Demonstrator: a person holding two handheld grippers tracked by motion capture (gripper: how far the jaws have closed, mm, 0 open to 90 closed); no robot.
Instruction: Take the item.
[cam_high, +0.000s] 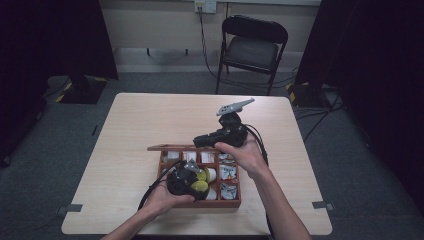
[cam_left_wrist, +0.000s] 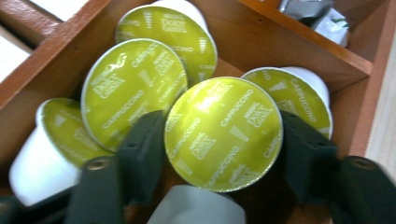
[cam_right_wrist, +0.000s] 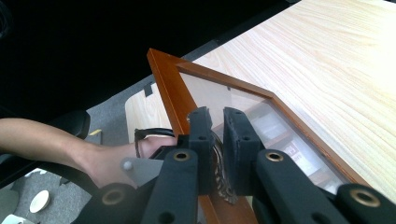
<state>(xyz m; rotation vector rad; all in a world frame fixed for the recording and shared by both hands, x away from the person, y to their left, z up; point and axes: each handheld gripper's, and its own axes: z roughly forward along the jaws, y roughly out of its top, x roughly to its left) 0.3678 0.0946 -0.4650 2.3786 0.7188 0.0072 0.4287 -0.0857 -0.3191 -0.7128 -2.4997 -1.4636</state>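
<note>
A wooden compartment box (cam_high: 235, 202) stands at the table's near edge. In its near-left compartment lie several white coffee capsules with green foil tops. My left gripper (cam_left_wrist: 223, 142) is shut on one green-topped capsule (cam_left_wrist: 224, 121), its pads pressing on both sides of the rim. Another capsule (cam_left_wrist: 133, 88) lies just behind it. In the high view the left gripper (cam_high: 192, 181) sits low over that compartment. My right gripper (cam_right_wrist: 217, 135) is shut on the frame of the box's glass lid (cam_right_wrist: 170, 79) and holds it raised; the high view has it (cam_high: 200, 141) at the lid's edge (cam_high: 175, 148).
White packets (cam_high: 227, 172) fill the box's other compartments. The light wooden table (cam_high: 150, 120) stretches bare behind and left of the box. A black folding chair (cam_high: 252, 47) stands beyond the far edge, with cables on the floor near it.
</note>
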